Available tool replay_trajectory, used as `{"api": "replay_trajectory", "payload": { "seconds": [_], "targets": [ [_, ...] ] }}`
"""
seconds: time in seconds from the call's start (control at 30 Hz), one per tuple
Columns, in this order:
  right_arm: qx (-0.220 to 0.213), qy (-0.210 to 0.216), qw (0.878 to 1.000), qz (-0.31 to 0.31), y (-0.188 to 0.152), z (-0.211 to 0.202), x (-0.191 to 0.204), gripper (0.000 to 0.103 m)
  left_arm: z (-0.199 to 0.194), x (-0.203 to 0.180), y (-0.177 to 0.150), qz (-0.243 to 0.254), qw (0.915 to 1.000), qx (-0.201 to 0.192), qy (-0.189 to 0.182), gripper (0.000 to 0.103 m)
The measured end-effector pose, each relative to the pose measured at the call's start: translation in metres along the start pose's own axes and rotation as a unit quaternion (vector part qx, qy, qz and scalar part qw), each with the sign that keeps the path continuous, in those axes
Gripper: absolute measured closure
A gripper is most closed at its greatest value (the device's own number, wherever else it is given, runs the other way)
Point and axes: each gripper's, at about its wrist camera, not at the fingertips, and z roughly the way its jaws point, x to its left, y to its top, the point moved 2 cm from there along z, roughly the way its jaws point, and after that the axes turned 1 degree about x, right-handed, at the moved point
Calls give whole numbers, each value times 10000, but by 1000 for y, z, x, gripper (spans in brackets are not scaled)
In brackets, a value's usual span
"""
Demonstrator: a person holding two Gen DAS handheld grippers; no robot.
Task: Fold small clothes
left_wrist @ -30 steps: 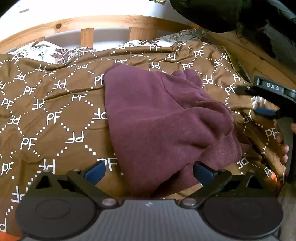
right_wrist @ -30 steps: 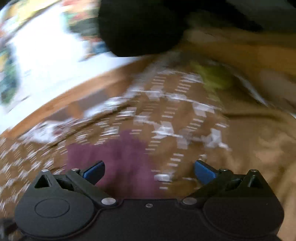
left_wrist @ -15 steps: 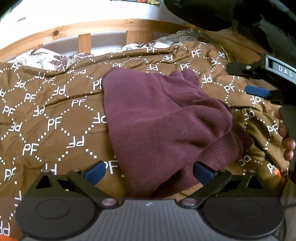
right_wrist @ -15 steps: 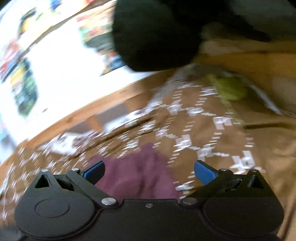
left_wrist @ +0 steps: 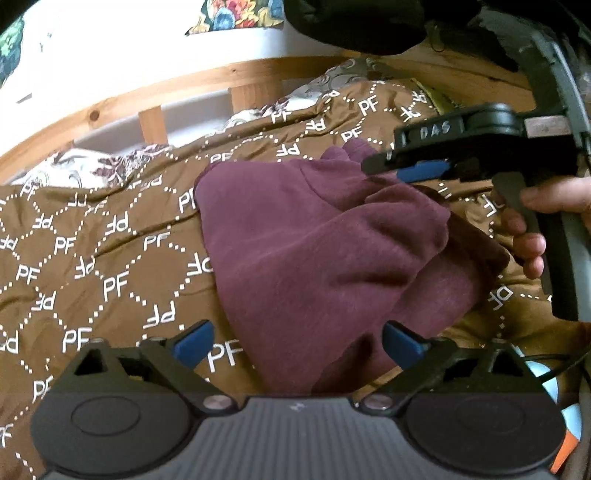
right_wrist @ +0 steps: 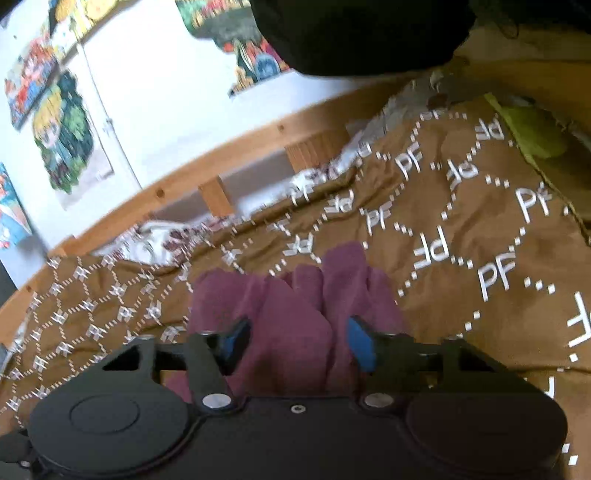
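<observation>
A crumpled maroon garment (left_wrist: 314, 240) lies on the brown "PF" blanket (left_wrist: 92, 258). My left gripper (left_wrist: 297, 343) stands at its near edge. Its jaws are wide and just starting to close, with the near hem between the blue pads but untouched. In the left wrist view, my right gripper (left_wrist: 406, 166) reaches in from the right over the garment's far end, held by a hand (left_wrist: 528, 236). In its own view, the right gripper (right_wrist: 297, 341) is closing, with bunched folds of the garment (right_wrist: 295, 295) between the pads. I see no firm pinch.
A wooden headboard (left_wrist: 184, 85) runs along the far side, with floral pillows (left_wrist: 92, 166) below it. Posters (right_wrist: 62, 140) hang on the white wall. A dark bulky shape (left_wrist: 369, 22) hangs at the top. A green item (right_wrist: 532, 133) lies at the blanket's far right.
My right gripper swung in from the right onto the garment's far end and its jaws narrowed to about half. The left gripper rolled slightly and stayed at the near hem.
</observation>
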Motion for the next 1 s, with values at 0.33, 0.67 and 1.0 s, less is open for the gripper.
{"api": "replay_trajectory", "payload": {
  "seconds": [0.33,0.67,1.0],
  "targets": [
    [80,-55,9992,-391,-8,-3,8,57,-10,-16,-2,594,9977,-337,2,35],
    [420,-42,9989,-203,-13,8,1,65,-8,-13,-3,444,9985,-314,-70,51],
    [-380,-228,9955,-832,-6,-18,21,94,-19,-13,1,301,9963,-714,-377,83]
  ]
}}
